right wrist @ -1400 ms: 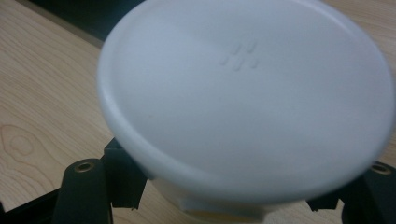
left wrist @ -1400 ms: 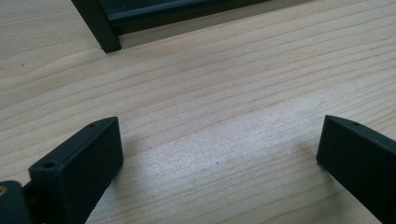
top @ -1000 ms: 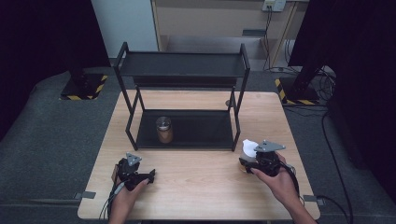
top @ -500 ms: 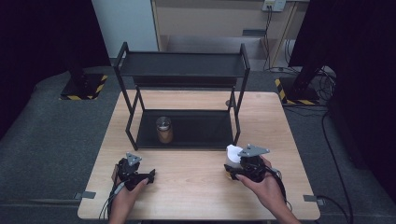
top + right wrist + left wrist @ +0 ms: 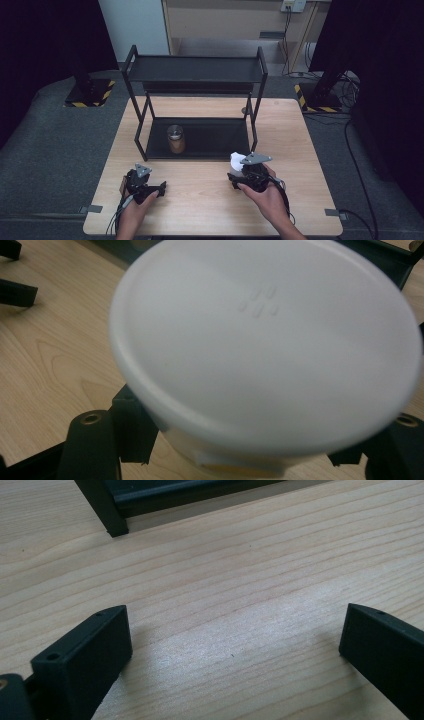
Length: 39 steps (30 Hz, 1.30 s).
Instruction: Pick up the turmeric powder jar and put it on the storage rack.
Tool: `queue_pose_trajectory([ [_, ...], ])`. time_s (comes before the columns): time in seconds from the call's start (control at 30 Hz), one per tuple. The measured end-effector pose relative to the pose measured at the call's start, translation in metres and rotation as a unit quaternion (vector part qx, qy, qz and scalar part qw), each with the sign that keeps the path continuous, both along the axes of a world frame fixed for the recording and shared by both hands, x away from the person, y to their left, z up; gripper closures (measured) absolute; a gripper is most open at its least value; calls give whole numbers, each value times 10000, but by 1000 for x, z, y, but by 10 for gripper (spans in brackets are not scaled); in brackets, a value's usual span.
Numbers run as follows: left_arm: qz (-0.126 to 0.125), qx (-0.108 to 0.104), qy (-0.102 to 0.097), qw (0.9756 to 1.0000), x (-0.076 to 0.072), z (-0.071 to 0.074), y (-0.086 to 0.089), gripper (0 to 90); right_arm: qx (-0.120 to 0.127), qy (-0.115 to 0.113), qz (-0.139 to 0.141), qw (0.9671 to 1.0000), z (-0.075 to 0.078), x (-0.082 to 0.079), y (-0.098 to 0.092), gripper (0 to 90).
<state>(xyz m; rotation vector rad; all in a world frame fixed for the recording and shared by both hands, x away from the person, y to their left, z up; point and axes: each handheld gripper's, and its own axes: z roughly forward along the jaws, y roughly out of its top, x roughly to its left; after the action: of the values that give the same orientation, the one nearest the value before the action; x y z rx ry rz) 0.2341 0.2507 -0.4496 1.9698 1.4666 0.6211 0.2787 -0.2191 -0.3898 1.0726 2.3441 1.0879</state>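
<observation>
My right gripper (image 5: 237,170) is shut on a white round container (image 5: 235,160) with a flat white lid (image 5: 265,340), held just above the table (image 5: 200,200) in front of the rack's right front leg. In the right gripper view the container sits between the two black jaws of that gripper (image 5: 240,452) and hides most of the scene. My left gripper (image 5: 156,189) rests on the table at the front left, open, its jaws wide apart over bare wood (image 5: 235,645).
A black two-level rack (image 5: 195,70) stands at the back of the table. A jar (image 5: 175,139) with a metal lid and brown contents sits on its lower shelf, left of centre. Dark floor surrounds the table.
My right gripper has carried the white container leftward along the front of the rack. The left gripper has stayed where it was.
</observation>
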Motion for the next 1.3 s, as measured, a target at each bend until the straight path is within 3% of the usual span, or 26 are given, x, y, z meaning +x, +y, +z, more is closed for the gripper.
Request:
queue_pose_trajectory([
  [0.63,-10,0,3,10000,0,0,0,0,25,-73,-287,9996,9,9,38,318],
  [1.3,-11,-20,-66,10000,-2,-2,1,0,55,-210,-498,9985,22,28,52,317],
])
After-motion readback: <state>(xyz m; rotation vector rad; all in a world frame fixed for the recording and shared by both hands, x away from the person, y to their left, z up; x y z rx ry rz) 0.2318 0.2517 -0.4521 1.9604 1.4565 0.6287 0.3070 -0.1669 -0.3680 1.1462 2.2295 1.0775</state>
